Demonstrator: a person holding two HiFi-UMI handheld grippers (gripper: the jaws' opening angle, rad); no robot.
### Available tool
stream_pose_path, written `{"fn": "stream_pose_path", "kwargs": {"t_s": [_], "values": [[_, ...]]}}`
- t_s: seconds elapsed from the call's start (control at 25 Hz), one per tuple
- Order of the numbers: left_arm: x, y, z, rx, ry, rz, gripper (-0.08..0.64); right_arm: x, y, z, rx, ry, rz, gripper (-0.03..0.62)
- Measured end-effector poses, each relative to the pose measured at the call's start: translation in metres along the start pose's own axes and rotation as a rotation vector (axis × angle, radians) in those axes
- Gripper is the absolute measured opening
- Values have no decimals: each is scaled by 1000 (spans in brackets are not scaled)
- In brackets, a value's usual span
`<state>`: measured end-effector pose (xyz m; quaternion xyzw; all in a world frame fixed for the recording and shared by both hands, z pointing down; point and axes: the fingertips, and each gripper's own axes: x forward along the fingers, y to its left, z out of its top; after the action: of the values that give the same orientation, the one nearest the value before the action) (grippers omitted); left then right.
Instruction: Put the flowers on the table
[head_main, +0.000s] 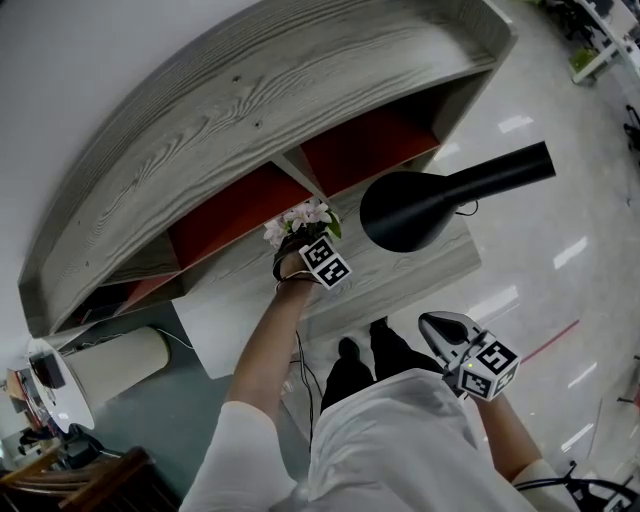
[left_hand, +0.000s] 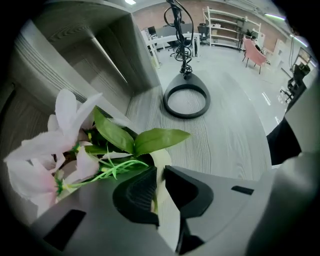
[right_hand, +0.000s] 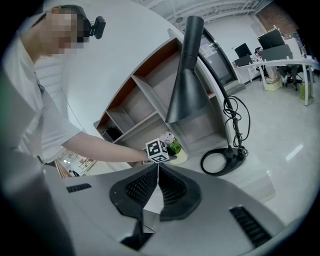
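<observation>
- The left tool (left_hand: 159, 170) has its jaws nearly together, pinching the thin rim of a small cream pot (left_hand: 161, 159). Gripping the wall rather than the stems looks like a way to carry the pale pink artificial flowers with green leaves (left_hand: 60, 145) without crushing them
- The flowers lean out ahead of the left tool and towards its left side, the leaves just past the jaw tips and the petals further out, touching neither jaw
- The pot is held low over the grey wood-grain counter (left_hand: 225, 135), just in front of the open-fronted grey wooden shelf unit with red-orange back panels (head_main: 230, 110). I cannot tell whether its base rests on the counter or hangs just above it
- As I judge it, the placing step is at or near its end. What is left is to let go of the rim and back the tool away without tipping the pot
- The black desk lamp with a ring-shaped base (left_hand: 186, 100) stands well ahead of the left tool and apart from the flowers, so this spot leaves both clear of each other
- The right tool (right_hand: 158, 170) is closed, its pads meeting with nothing between them. It hangs back near the person's body, well apart from the pot, probably because one tool is enough for so light a thing
</observation>
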<state>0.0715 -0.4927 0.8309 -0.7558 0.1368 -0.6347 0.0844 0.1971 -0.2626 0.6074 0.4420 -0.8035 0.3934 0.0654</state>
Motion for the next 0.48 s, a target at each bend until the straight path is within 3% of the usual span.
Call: {"fn": "stream_pose_path", "kwargs": {"t_s": [0.32,0.48], "values": [[-2,-5,0,35,-4,-17,93,0,-2,1,0,8,12,18],[-17,2,6,12,-69,42,140,2,3,4,-15,4,26,18]]}}
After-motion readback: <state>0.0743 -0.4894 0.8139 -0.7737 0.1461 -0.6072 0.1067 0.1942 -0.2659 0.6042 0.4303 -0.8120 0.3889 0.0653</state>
